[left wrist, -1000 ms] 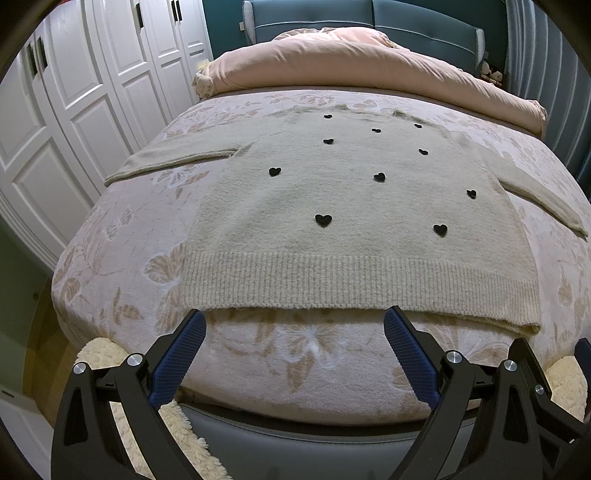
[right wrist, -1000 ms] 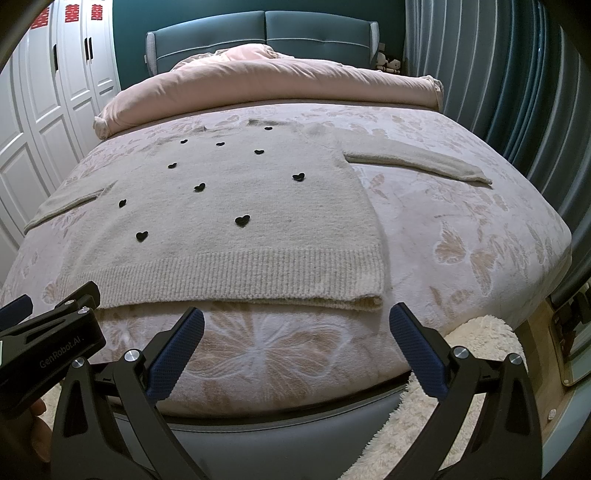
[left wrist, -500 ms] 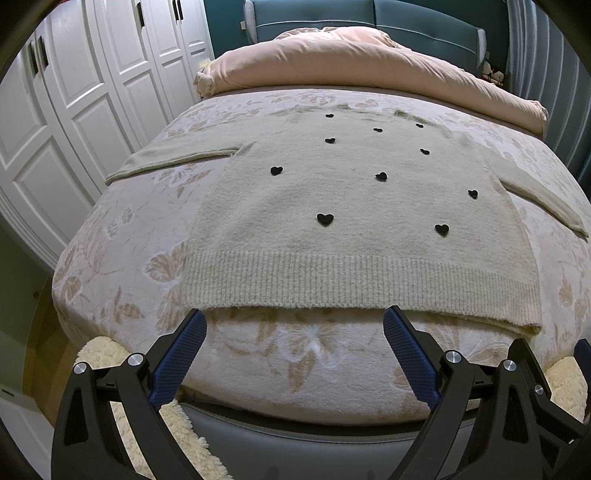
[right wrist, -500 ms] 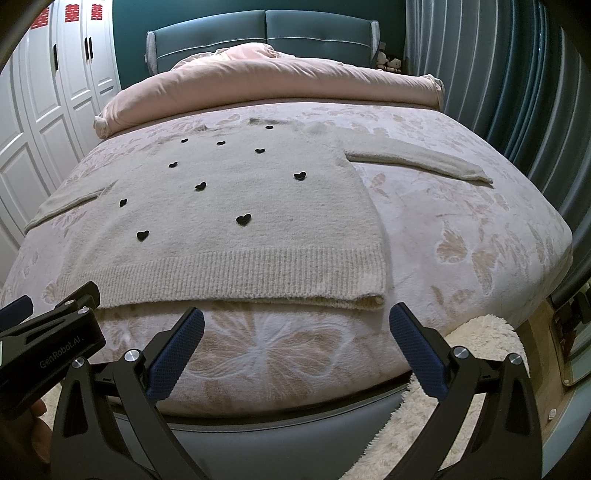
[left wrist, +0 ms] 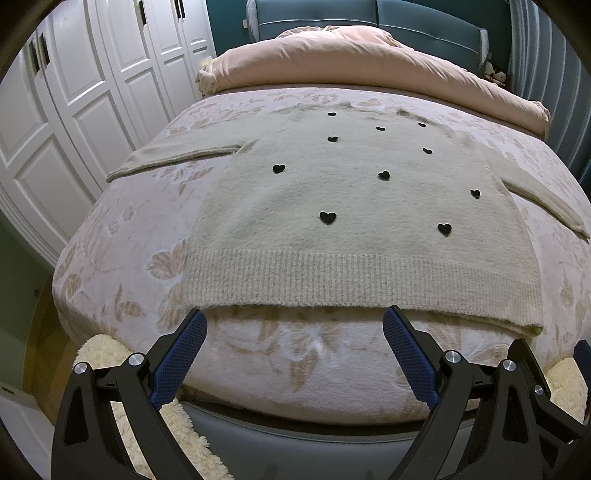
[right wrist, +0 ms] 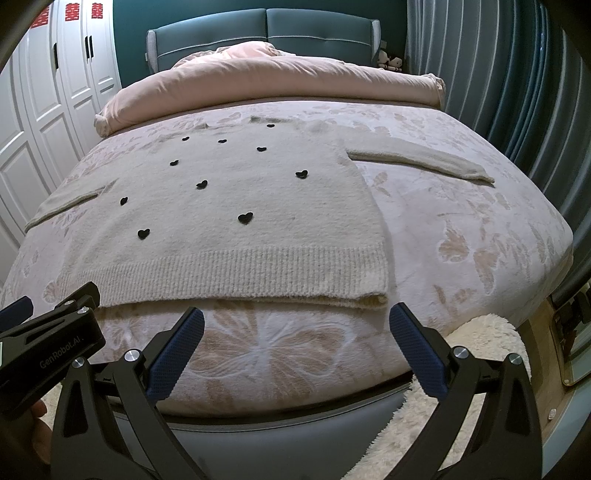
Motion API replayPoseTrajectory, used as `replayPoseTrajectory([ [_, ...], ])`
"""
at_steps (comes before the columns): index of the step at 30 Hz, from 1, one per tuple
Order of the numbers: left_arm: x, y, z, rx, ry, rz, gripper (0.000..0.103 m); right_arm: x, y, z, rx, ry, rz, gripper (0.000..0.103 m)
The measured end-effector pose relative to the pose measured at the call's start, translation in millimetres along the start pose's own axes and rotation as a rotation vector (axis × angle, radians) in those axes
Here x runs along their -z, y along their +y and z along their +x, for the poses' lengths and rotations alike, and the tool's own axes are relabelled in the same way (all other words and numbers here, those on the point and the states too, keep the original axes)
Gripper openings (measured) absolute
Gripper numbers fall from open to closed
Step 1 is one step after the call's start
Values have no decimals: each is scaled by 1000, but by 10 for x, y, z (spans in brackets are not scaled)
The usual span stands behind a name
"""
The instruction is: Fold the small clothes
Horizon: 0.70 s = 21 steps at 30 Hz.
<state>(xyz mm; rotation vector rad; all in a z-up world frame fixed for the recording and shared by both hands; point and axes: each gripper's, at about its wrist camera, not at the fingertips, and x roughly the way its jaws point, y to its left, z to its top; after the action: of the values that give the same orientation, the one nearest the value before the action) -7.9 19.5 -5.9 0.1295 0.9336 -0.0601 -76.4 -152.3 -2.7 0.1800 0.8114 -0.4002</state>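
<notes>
A beige knit sweater (left wrist: pixel 354 206) with small black hearts lies flat on the bed, sleeves spread to both sides and ribbed hem toward me; it also shows in the right wrist view (right wrist: pixel 236 221). My left gripper (left wrist: pixel 295 325) is open and empty, hovering just short of the hem near its left half. My right gripper (right wrist: pixel 295 325) is open and empty, just short of the hem near the sweater's right corner. The left gripper's body (right wrist: pixel 48 343) shows at the lower left of the right wrist view.
The bed (left wrist: pixel 122 236) has a pale floral cover. A pink duvet (left wrist: pixel 369 62) is rolled at the head, before a teal headboard (right wrist: pixel 266 29). White wardrobe doors (left wrist: pixel 74 92) stand on the left, curtains (right wrist: pixel 498 74) on the right. A fluffy rug (right wrist: pixel 480 339) lies at the foot.
Both grippers stay open. The views have barely shifted; the sweater has not moved.
</notes>
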Motion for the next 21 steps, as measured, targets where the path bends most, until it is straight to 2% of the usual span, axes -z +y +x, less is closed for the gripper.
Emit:
replayPoseTrajectory([
  [7, -25, 7, 58, 16, 12, 2, 94, 57, 32, 61, -10, 3, -24, 98],
  [11, -107, 41, 184, 5, -3, -7, 95, -61, -133, 262, -7, 13, -18, 98],
  [13, -188, 89, 273, -19, -7, -21, 95, -197, -362, 429, -13, 37, 34, 98],
  [16, -317, 200, 474, -18, 50, -66, 95, -483, -819, 706, -24, 54, 137, 98],
  [19, -459, 303, 649, -36, 59, -103, 95, -816, -1334, 1026, -18, 59, 235, 98],
  [21, -562, 358, 765, -14, 58, -129, 95, -1027, -1705, 1261, -10, 59, 313, 98],
])
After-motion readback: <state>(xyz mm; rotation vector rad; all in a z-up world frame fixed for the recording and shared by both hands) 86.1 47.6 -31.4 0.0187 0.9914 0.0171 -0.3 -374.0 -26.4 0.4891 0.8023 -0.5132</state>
